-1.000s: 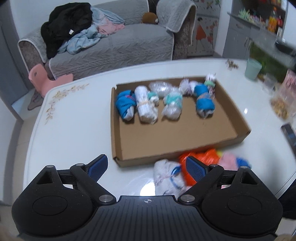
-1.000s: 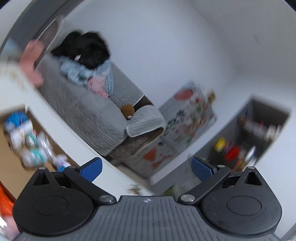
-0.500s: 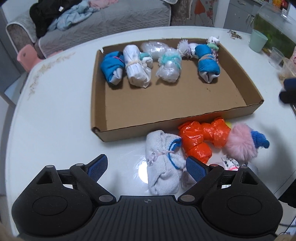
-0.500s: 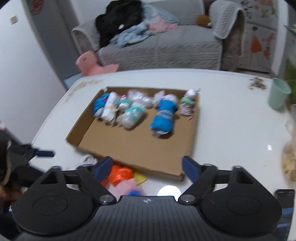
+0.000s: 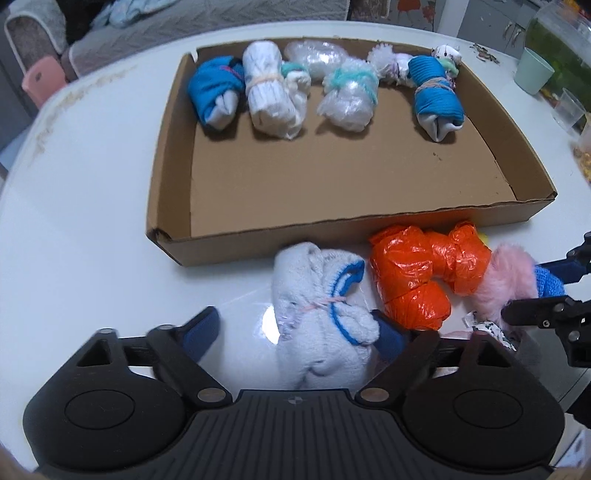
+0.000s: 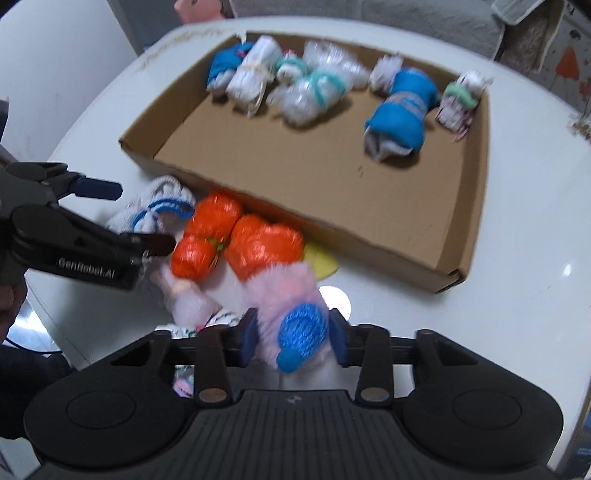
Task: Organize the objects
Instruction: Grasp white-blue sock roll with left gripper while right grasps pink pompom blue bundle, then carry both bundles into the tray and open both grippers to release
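A shallow cardboard tray (image 5: 236, 243) (image 6: 373, 236) on the white table holds several rolled cloth and plastic bundles along its far side. In front of it lie a white bundle with blue trim (image 5: 321, 317) (image 6: 155, 210), an orange plastic bundle (image 5: 417, 273) (image 6: 240, 240) and a pink fluffy bundle with a blue end (image 5: 509, 280) (image 6: 295, 317). My left gripper (image 5: 295, 334) is open, its fingers on either side of the white bundle. My right gripper (image 6: 293, 338) is shut on the pink fluffy bundle. Each gripper shows in the other's view.
A green cup (image 5: 533, 72) and a clear cup (image 5: 569, 110) stand at the table's far right. A small patterned bundle (image 6: 221, 319) and a yellow item (image 6: 321, 262) lie by the orange one. A grey sofa (image 5: 147, 22) is behind the table.
Both grippers have moved down and forward to the bundles in front of the tray. The right gripper has closed on the pink fluffy bundle; the left now straddles the white bundle.
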A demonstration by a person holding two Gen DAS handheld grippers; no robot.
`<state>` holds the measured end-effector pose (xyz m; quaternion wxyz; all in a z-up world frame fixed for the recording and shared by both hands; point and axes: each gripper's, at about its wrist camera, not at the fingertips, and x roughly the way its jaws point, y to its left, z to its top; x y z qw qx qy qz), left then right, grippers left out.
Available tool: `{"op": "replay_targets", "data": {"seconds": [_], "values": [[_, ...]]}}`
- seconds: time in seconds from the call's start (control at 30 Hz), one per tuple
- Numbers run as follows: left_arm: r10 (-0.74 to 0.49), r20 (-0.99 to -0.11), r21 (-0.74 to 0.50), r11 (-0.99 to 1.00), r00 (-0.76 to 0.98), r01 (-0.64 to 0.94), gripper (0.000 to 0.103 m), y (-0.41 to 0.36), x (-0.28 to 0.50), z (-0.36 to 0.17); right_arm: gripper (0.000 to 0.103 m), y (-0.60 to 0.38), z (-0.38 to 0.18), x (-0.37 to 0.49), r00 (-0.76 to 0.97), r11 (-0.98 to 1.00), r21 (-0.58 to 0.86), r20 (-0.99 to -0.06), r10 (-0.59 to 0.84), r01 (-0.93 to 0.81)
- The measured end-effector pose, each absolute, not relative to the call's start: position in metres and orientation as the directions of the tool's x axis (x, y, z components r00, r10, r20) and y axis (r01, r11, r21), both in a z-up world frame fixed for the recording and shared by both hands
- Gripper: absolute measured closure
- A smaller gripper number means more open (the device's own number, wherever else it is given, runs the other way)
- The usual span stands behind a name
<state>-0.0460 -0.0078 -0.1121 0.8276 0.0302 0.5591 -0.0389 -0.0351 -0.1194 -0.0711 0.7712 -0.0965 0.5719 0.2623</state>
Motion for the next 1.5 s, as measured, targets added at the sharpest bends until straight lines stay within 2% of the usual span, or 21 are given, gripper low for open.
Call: {"op": "replay_targets", "data": {"seconds": [0.13, 0.17, 0.2, 0.23, 0.47, 0.7, 0.8, 0.9, 1.07, 1.23, 1.5], "values": [[-0.022, -0.924, 0.022, 0.994, 0.381, 0.11, 0.029, -0.009, -0.046, -0.115, 0.072, -0.124, -0.07, -0.039, 0.194, 0.84, 0.166, -0.933, 0.303, -0.516], [-0.03, -0.922, 0.017, 0.993, 0.385, 0.117, 0.036, -0.01, -0.046, -0.114, 0.073, -0.125, -0.07, -0.04, 0.192, 0.84, 0.169, -0.932, 0.306, -0.515], [-0.031, -0.92, 0.019, 0.992, 0.39, 0.122, 0.048, -0.012, -0.046, -0.112, 0.073, -0.127, -0.07, -0.04, 0.189, 0.841, 0.178, -0.931, 0.312, -0.512], [-0.029, -0.919, 0.022, 0.992, 0.393, 0.125, 0.053, -0.013, -0.045, -0.111, 0.074, -0.129, -0.07, -0.04, 0.182, 0.842, 0.187, -0.931, 0.316, -0.507], [-0.031, -0.918, 0.017, 0.993, 0.395, 0.116, 0.062, -0.011, -0.048, -0.108, 0.079, -0.155, -0.059, -0.041, 0.178, 0.86, 0.215, -0.928, 0.327, -0.463], [-0.013, -0.916, 0.025, 0.996, 0.402, 0.087, 0.063, -0.003, -0.058, -0.086, 0.08, -0.179, -0.033, -0.046, 0.209, 0.861, 0.237, -0.909, 0.36, -0.45], [-0.016, -0.874, 0.014, 0.998, 0.485, 0.057, 0.064, 0.006, -0.059, -0.047, 0.08, -0.194, -0.004, -0.044, 0.292, 0.871, 0.235, -0.877, 0.381, -0.432], [-0.01, -0.815, 0.027, 0.998, 0.579, 0.055, 0.064, 0.013, -0.049, 0.001, 0.08, -0.205, 0.04, -0.039, 0.397, 0.867, 0.265, -0.806, 0.44, -0.423], [-0.007, -0.766, 0.075, 0.992, 0.643, 0.101, 0.064, 0.01, -0.022, 0.052, 0.08, -0.171, 0.088, -0.014, 0.469, 0.839, 0.253, -0.735, 0.49, -0.481], [-0.016, -0.774, 0.077, 0.99, 0.633, 0.119, 0.064, 0.0, 0.004, 0.038, 0.08, -0.13, 0.084, 0.013, 0.442, 0.804, 0.25, -0.728, 0.524, -0.54], [-0.023, -0.846, 0.052, 0.991, 0.533, 0.125, 0.064, 0.002, 0.031, -0.021, 0.08, -0.108, 0.022, 0.032, 0.316, 0.798, 0.269, -0.814, 0.488, -0.54]]}}
